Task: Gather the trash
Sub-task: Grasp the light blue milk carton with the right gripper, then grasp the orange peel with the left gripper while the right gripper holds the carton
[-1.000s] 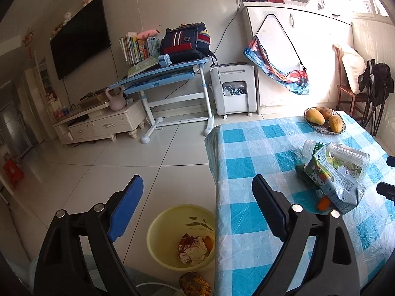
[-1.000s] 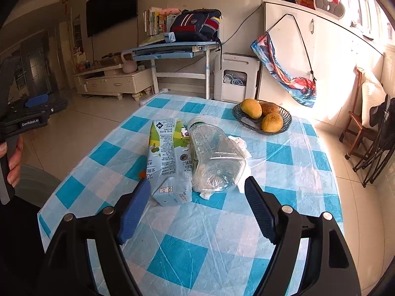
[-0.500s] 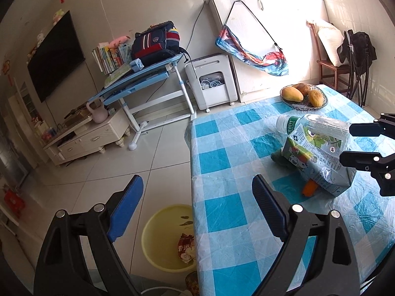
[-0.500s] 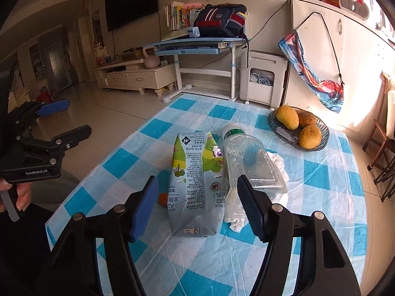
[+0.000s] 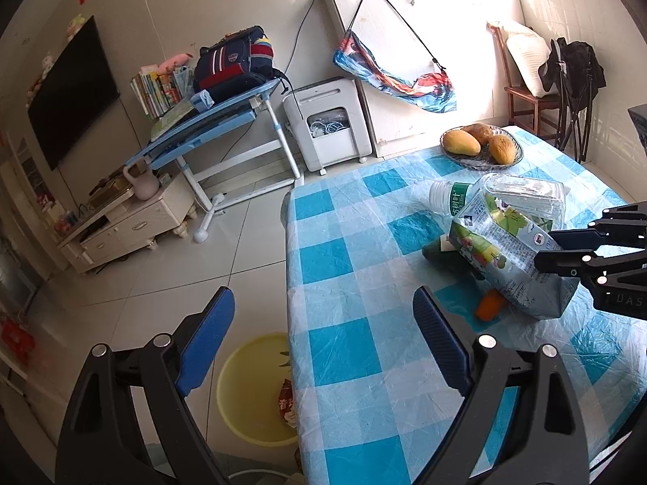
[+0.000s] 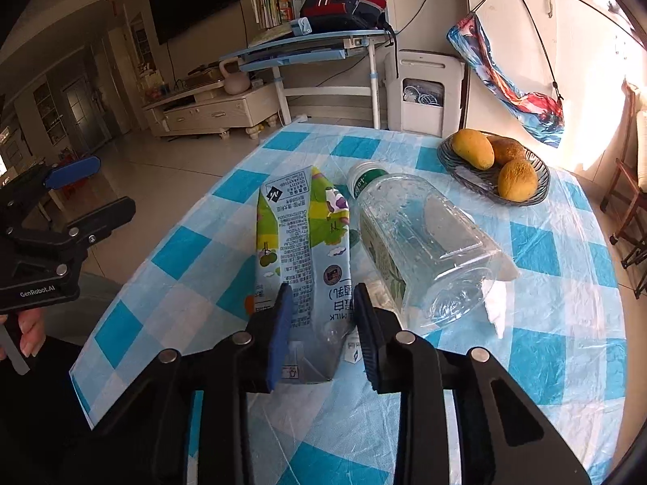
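A green and blue milk carton lies on the checked table beside an empty clear plastic bottle. My right gripper is closing its jaws on the carton's near end, and the blue pads press its two sides. From the left wrist view the same carton sits pinched in the right gripper. A small orange scrap and a dark green piece lie under the carton. My left gripper hangs open and empty over the table's left edge. Below it stands a yellow bin.
A crumpled tissue lies under the bottle's base. A dark basket of mangoes sits at the table's far side. The bin holds a wrapper. A blue desk, a white cabinet and a chair stand beyond the table.
The right gripper's jaws have narrowed from wide apart to pinching the carton's near end. The left gripper has shifted toward the table, so the bin now sits partly under the table's edge.
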A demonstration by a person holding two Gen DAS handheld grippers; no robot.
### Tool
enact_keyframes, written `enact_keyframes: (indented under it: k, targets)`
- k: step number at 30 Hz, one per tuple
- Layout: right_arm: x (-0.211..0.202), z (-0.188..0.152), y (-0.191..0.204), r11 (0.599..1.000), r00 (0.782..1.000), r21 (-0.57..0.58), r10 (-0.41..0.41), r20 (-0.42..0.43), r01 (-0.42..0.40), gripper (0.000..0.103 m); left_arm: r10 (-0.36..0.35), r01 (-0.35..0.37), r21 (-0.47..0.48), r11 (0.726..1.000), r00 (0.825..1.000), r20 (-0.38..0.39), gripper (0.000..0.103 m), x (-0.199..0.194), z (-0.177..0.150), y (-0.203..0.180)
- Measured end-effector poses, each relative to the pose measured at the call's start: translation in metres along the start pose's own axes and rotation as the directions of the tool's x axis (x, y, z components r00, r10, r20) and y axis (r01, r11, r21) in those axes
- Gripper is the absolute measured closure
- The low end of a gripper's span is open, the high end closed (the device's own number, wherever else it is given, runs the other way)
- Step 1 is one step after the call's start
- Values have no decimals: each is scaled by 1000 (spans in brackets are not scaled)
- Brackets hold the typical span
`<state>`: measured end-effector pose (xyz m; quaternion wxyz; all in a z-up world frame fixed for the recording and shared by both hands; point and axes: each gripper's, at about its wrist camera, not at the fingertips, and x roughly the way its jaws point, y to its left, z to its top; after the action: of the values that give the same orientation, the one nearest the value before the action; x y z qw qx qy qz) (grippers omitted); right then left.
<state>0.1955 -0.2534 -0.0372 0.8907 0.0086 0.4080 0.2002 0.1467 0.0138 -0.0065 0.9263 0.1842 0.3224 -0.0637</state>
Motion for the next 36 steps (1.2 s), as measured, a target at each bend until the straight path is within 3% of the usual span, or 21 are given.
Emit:
enact_keyframes:
  k: [4, 5, 8, 9, 14, 18, 23, 29, 31, 34, 36]
  targets:
    - [-14, -15, -18, 999, 999, 38, 34, -37, -32, 84, -32, 33, 33, 999, 999, -15, 16, 8, 5, -17]
    - [-14, -15, -23, 997, 998, 69, 47, -32, -45, 80, -35, 36, 42, 998, 999, -17, 16, 10, 7, -22]
    - [-11, -11, -27, 984, 994, 143, 104, -8, -102, 42, -57, 59, 42, 997, 998, -33, 16, 14, 9, -32]
    - [-6, -9, -21, 986, 994, 133, 109, -24, -105, 40, -63, 65, 44, 997, 997, -39, 16, 15, 8, -35]
    - [17, -10, 3, 995, 994, 45, 90, -66, -87, 46, -72, 77, 62, 995, 995, -70, 16, 23, 6, -43]
    - [-5, -17, -10, 995, 994, 67, 79, -70, -74, 47, -107, 113, 57, 992, 990, -94, 16, 31, 6, -46]
    - [-47, -46, -34, 994, 995, 106, 26, -92, -16, 47, -209, 218, 81, 973, 971, -114, 16, 39, 10, -71]
    - [-41, -67, -53, 986, 989, 168, 14, -148, 12, 47, -232, 258, 132, 957, 955, -184, 17, 65, 12, -113]
    - [-38, -69, -50, 988, 989, 155, 16, -144, 6, 41, -244, 274, 133, 952, 948, -203, 24, 71, 12, -121]
    - [-38, -69, -44, 992, 991, 121, -15, -131, 31, 35, -278, 315, 126, 941, 929, -246, 46, 78, 8, -126]
    - [-38, -69, -44, 992, 992, 113, -37, -120, 51, 34, -314, 349, 106, 931, 915, -253, 70, 77, 8, -126]
